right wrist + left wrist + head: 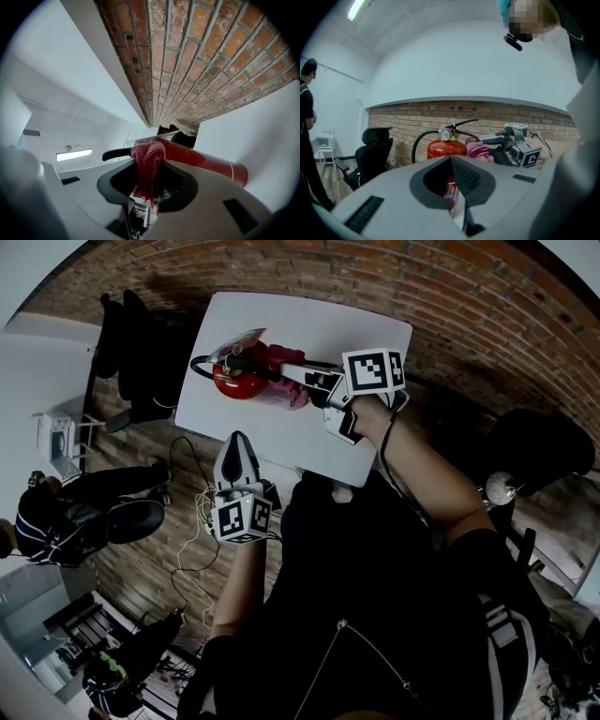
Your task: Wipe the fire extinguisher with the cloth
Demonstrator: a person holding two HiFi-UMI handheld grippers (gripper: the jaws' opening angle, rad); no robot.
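Observation:
A red fire extinguisher (pixel 236 381) stands on the white table (pixel 291 442), with black hose, lever and gauge; the left gripper view shows it upright (pixel 446 149). A pink-red cloth (pixel 281 359) lies against its top right side, and my right gripper (pixel 298 372) is shut on it. In the right gripper view the cloth (pixel 147 165) hangs bunched between the jaws, touching the extinguisher body (pixel 208 165). My left gripper (pixel 238 441) sits at the table's front edge, pointing at the extinguisher, jaws together and holding nothing (pixel 451 159).
A brick wall (pixel 450 306) runs behind the table. A black office chair (pixel 131 343) stands off the table's left end. Another person (pixel 56 512) sits on the floor side at left, with cables (pixel 197 521) trailing below the table.

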